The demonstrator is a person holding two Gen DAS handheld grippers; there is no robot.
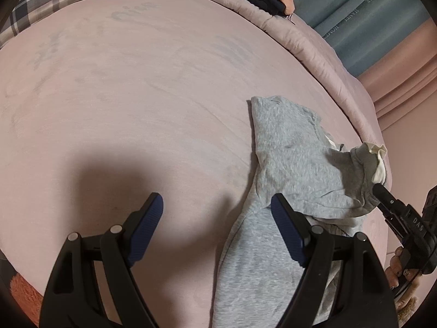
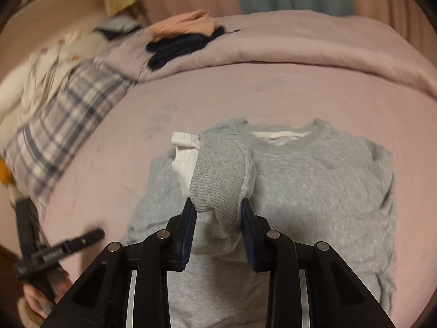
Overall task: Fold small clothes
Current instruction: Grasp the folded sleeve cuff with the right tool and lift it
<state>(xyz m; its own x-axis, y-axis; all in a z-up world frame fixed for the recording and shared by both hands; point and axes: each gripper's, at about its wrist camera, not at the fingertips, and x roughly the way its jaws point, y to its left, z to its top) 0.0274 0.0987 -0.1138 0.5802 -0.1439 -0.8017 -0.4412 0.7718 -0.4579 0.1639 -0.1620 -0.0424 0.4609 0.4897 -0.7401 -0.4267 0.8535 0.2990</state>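
At the bottom of the right wrist view, the right gripper (image 2: 218, 213) pinches the ribbed grey sleeve cuff (image 2: 218, 177) of a small light-grey fleece sweatshirt (image 2: 314, 191), its white lining showing. The sweatshirt lies mid-frame on a pink bedsheet (image 2: 136, 109). In the left wrist view, the left gripper (image 1: 217, 207) hangs wide apart, holding nothing, above the sheet. Farther, upper left, sit a plaid pillow (image 2: 62, 114) and dark navy and peach folded clothes (image 2: 180, 41).
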